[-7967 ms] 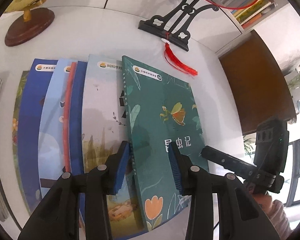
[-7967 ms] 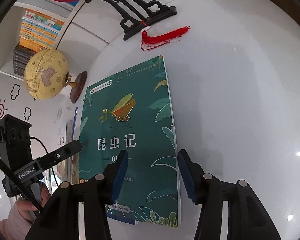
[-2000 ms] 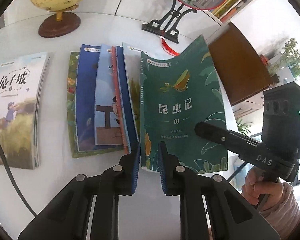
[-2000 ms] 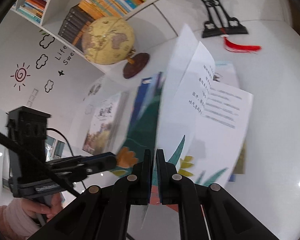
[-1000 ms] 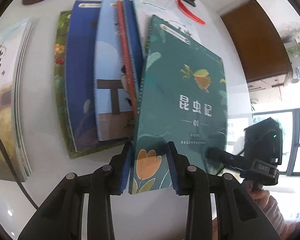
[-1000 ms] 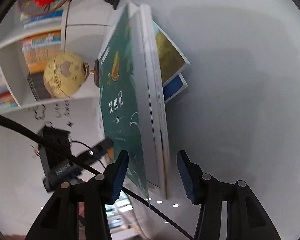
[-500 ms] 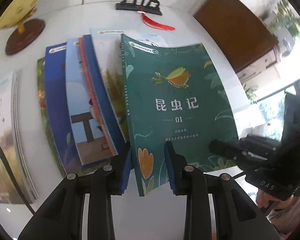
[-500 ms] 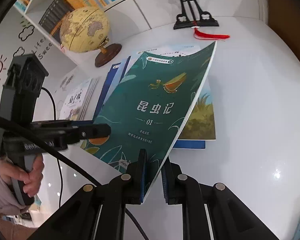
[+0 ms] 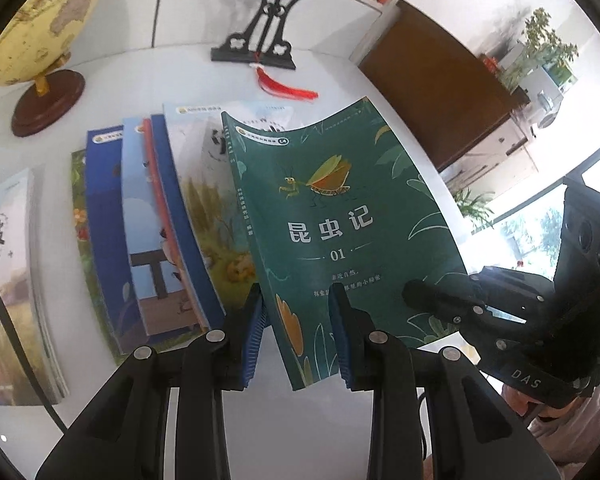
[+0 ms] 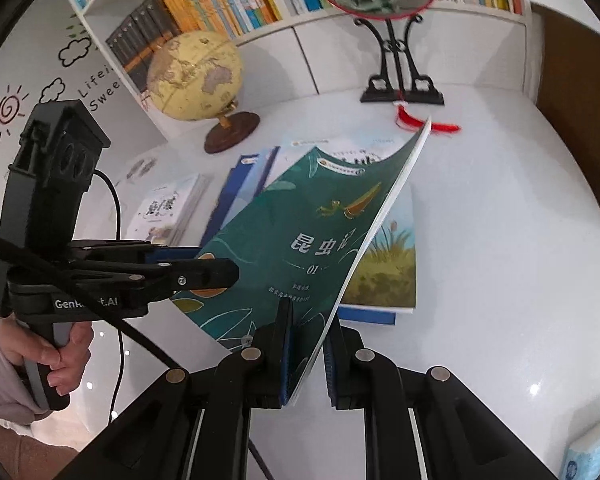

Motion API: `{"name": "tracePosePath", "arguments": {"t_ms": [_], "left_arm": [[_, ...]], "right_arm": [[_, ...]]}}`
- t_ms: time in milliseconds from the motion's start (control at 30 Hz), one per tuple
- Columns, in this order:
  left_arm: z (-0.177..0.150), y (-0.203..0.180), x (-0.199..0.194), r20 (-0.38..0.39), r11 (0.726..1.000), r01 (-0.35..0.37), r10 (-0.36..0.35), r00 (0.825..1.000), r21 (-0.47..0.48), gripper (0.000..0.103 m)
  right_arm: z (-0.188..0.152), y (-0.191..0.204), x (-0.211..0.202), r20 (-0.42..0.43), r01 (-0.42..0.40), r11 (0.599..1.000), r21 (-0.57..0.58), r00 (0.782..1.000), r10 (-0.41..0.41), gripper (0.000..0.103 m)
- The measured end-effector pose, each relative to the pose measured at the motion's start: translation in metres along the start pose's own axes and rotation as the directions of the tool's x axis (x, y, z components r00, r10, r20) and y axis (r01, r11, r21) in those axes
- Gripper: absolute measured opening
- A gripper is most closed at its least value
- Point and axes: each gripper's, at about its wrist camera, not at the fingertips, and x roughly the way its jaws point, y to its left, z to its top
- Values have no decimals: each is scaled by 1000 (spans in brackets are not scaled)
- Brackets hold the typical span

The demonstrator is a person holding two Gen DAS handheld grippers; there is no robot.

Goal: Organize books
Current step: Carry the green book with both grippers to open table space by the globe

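A green book (image 9: 340, 236) with an insect on its cover is held tilted above a fanned row of books (image 9: 160, 220) on the white table (image 9: 140, 76). My left gripper (image 9: 298, 336) has its jaws on either side of the book's lower spine corner, with gaps showing. My right gripper (image 10: 306, 356) is shut on the green book (image 10: 300, 248) at its lower right edge. The right gripper also shows in the left wrist view (image 9: 440, 296). The left gripper shows in the right wrist view (image 10: 204, 268), its jaws around the book's lower left corner.
A separate pile of books (image 9: 4, 280) lies at the left. A globe (image 10: 196, 76) and a fan stand with a red tassel (image 10: 400, 88) stand at the back. A bookshelf (image 10: 240, 0) is behind the table. A brown cabinet (image 9: 440, 88) is to the right.
The green book has been lifted further off the row and tilted up on its right side. Both grippers stay at its lower edge.
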Motion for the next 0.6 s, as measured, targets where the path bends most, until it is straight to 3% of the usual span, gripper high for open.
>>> {"name": "tracePosePath", "arguments": {"t_ms": [300, 600], "left_arm": [[2, 32, -45, 114, 996, -43, 51, 992, -73, 27], [-12, 105, -103, 190, 977, -104, 140, 972, -185, 27]], "right_arm": [[25, 36, 4, 34, -46, 997, -61, 998, 48, 13], [56, 115, 35, 23, -124, 976, -176, 991, 130, 13]]}}
